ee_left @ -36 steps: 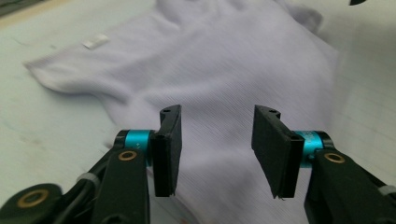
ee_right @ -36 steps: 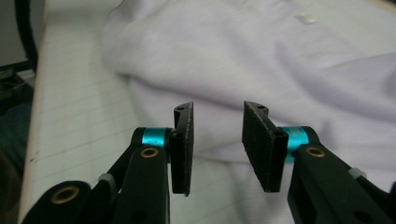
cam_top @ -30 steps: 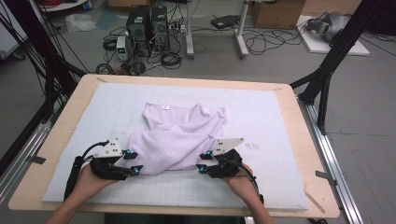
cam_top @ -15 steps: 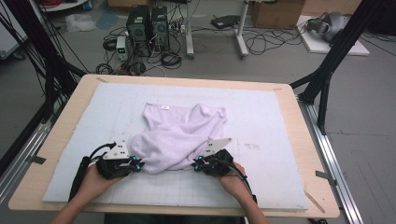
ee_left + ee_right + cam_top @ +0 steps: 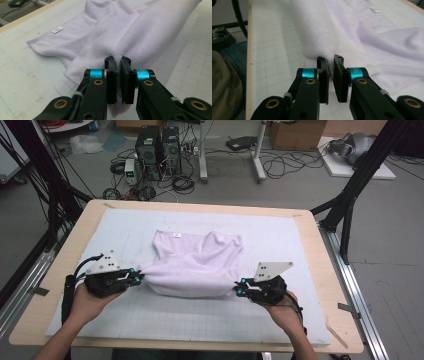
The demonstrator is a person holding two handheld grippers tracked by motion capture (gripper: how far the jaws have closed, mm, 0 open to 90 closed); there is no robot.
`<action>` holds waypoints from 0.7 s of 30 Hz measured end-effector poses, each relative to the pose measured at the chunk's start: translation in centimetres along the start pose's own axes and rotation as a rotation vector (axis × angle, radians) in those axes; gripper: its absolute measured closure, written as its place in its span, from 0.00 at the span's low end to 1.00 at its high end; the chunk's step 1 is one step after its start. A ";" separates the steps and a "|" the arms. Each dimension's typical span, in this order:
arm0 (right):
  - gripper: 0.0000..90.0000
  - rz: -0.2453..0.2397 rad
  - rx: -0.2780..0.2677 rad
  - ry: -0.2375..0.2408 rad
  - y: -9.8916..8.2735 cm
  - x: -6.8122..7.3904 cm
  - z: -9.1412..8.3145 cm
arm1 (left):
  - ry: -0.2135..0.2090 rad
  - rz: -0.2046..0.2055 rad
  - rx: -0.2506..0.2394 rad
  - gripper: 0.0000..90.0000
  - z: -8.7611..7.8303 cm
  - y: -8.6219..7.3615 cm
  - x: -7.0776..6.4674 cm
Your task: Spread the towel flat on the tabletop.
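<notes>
A pale lilac towel (image 5: 195, 262) lies rumpled on the gridded mat (image 5: 310, 270), its small label (image 5: 176, 235) at the far side. My left gripper (image 5: 137, 277) is shut on the towel's near left corner, and the cloth (image 5: 150, 32) bunches between the pads of that left gripper (image 5: 118, 61). My right gripper (image 5: 239, 289) has just been closing and is shut on the near right corner, so in its own view the right gripper (image 5: 330, 61) has the towel's folded edge (image 5: 317, 30) pinched between its jaws. The near edge hangs stretched between the two grippers, above the mat.
The mat covers a wooden table (image 5: 330, 245) whose bare rim shows all round. Black frame posts (image 5: 350, 195) stand at both sides. Computer towers (image 5: 157, 145) and cables sit on the floor beyond the far edge. A taped strip (image 5: 334, 332) lies near the front right corner.
Both grippers have shut on the towel's near corners and risen off the mat. The right one has moved outward to the right, pulling the near edge taut.
</notes>
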State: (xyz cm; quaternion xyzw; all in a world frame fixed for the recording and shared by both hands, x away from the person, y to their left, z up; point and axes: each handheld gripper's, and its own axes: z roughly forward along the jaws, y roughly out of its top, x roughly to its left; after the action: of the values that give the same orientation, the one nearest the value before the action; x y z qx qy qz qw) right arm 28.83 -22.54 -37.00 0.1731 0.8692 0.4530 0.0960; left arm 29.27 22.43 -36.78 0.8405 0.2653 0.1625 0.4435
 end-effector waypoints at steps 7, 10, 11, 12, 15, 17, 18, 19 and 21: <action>0.93 0.077 0.088 -0.077 -0.5 -4.8 2.1 | 0.052 -0.065 0.059 0.94 5.8 1.2 2.6; 0.93 0.142 0.095 -0.083 -1.2 -7.0 3.6 | 0.071 -0.109 0.090 0.94 8.0 0.9 4.1; 0.93 0.152 0.104 -0.084 -1.4 -7.5 4.1 | 0.076 -0.126 0.096 0.94 8.5 0.6 4.5; 0.93 0.165 0.113 -0.080 -1.7 -7.9 4.6 | 0.073 -0.132 0.107 0.93 9.0 0.4 4.9; 0.91 0.182 0.136 -0.076 -2.2 -8.5 5.7 | 0.063 -0.148 0.114 0.89 9.3 0.1 5.2; 0.85 0.185 0.124 -0.086 -2.2 -8.4 5.6 | 0.073 -0.147 0.104 0.81 8.7 0.2 5.2; 0.84 0.181 0.116 -0.098 -2.1 -8.3 5.3 | 0.075 -0.153 0.092 0.77 8.2 0.3 5.2; 0.82 0.174 0.107 -0.104 -1.9 -8.1 4.9 | 0.079 -0.159 0.079 0.74 7.7 0.4 5.2; 0.78 0.163 0.084 -0.124 -1.7 -7.5 3.9 | 0.087 -0.174 0.050 0.67 6.5 0.5 5.1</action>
State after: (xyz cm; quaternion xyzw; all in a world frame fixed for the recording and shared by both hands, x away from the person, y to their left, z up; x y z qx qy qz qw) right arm 36.68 -23.39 -40.53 0.2750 0.8627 0.4111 0.1051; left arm 36.89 20.93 -39.75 0.8172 0.3601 0.1531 0.4231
